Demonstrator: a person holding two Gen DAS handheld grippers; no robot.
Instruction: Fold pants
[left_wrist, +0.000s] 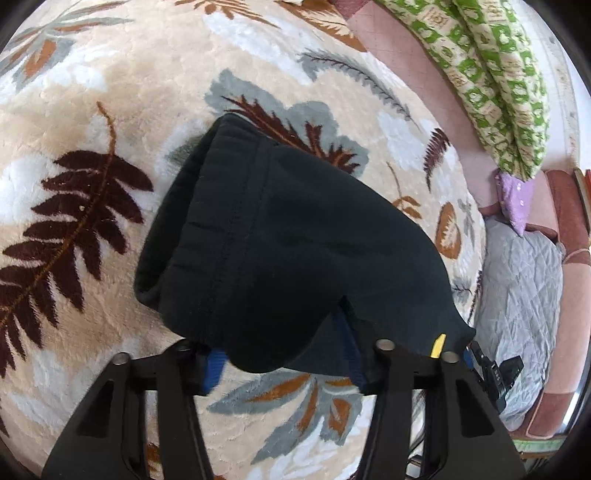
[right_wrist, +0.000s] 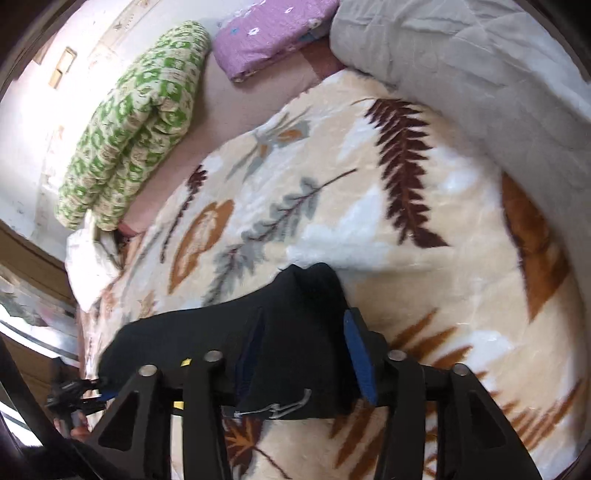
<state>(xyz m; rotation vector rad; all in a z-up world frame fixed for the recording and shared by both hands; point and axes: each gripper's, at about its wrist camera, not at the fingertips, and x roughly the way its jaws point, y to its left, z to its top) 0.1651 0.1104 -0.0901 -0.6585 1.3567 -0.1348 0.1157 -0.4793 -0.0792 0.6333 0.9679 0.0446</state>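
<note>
The black pants (left_wrist: 288, 229) hang bunched over a cream leaf-patterned blanket (left_wrist: 110, 92), held up off it between the two grippers. My left gripper (left_wrist: 284, 365) has the cloth draped between its blue-padded fingers (left_wrist: 212, 369), with the ribbed waistband hanging to the left. In the right wrist view the pants (right_wrist: 295, 332) sit between the blue pads (right_wrist: 360, 362) of my right gripper (right_wrist: 306, 365), and a white logo shows at the cloth's lower edge. The cloth hides how far each pair of jaws is closed. The other gripper (left_wrist: 495, 373) shows at the pants' right end.
A rolled green-and-cream quilt (left_wrist: 491, 81) lies along the wall side of the bed. A purple folded cloth (right_wrist: 273, 33) and a grey quilted cover (right_wrist: 461, 62) lie beyond the blanket. The bed's edge and floor show at the left in the right wrist view (right_wrist: 33, 302).
</note>
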